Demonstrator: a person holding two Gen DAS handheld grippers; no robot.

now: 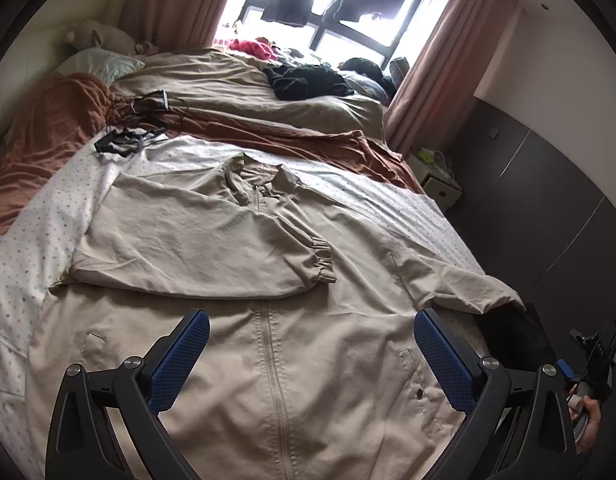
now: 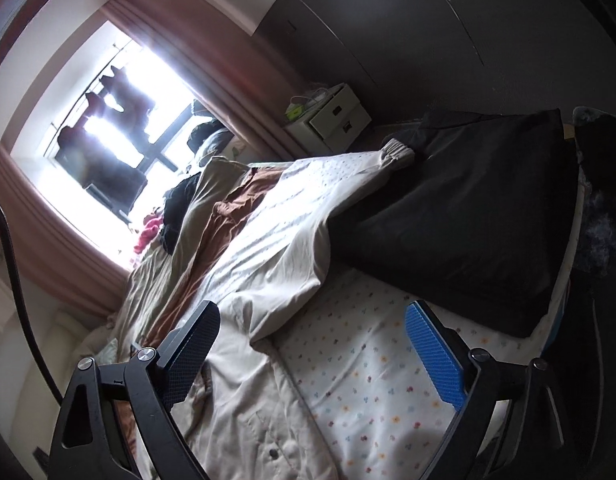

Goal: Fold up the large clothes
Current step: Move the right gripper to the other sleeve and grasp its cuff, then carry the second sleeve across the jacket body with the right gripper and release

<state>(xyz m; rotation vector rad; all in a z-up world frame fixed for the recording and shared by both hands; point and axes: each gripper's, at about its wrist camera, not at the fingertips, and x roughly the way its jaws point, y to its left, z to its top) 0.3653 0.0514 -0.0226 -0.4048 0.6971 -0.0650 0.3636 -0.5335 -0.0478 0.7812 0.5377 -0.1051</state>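
Observation:
A beige zip-up jacket (image 1: 268, 360) lies front up on the bed. Its left sleeve (image 1: 196, 248) is folded across the chest, cuff (image 1: 321, 260) near the middle. Its right sleeve (image 1: 459, 276) stretches out to the bed's right edge. My left gripper (image 1: 311, 340) is open and empty, above the jacket's lower front over the zipper. My right gripper (image 2: 311, 340) is open and empty, above the jacket's right side (image 2: 244, 392) and the outstretched sleeve (image 2: 308, 232), whose cuff (image 2: 395, 152) lies by a black cushion.
The bed has a white dotted sheet (image 1: 36, 248), a brown blanket (image 1: 44, 132) and a beige duvet (image 1: 228, 80) with dark clothes (image 1: 311, 80). Cables and a device (image 1: 128, 140) lie near the pillows. A black cushion (image 2: 467, 208) sits at the bed's edge. A white nightstand (image 2: 335, 116) stands by the curtain.

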